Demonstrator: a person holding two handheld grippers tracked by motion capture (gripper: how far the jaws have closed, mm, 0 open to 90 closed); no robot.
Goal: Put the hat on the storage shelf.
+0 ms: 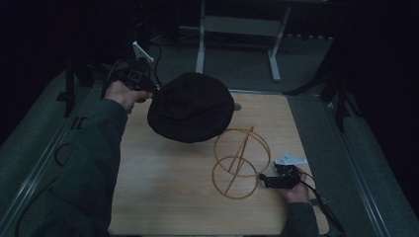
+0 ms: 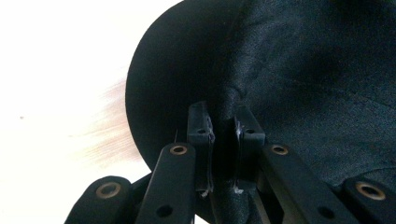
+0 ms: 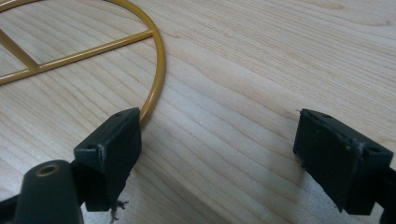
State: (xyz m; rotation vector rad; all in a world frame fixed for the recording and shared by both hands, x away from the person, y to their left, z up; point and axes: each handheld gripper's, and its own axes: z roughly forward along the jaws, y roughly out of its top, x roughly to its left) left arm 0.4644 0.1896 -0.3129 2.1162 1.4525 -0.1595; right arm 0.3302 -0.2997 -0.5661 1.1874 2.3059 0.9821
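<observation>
a black hat [image 1: 191, 107] is held above the worktop [image 1: 168, 192] by the left gripper [image 1: 154, 92].

the hat is seen as a round, dark, soft piece with a matte, finely woven cloth and a curved rim; it is lifted at the far left part of the worktop, tilted, with its edge bunched into a fold. in the left gripper view that fold of the hat [image 2: 299, 70] is pinched between the pads of the left gripper [image 2: 224, 135], which are pressed together on it. a yellow wire stand [image 1: 241, 160] of rings and rods is set on the worktop near the hat. the right gripper [image 3: 224, 154] is spread wide, nothing held, with one pad just beside the stand's bottom ring [image 3: 156, 70].
</observation>
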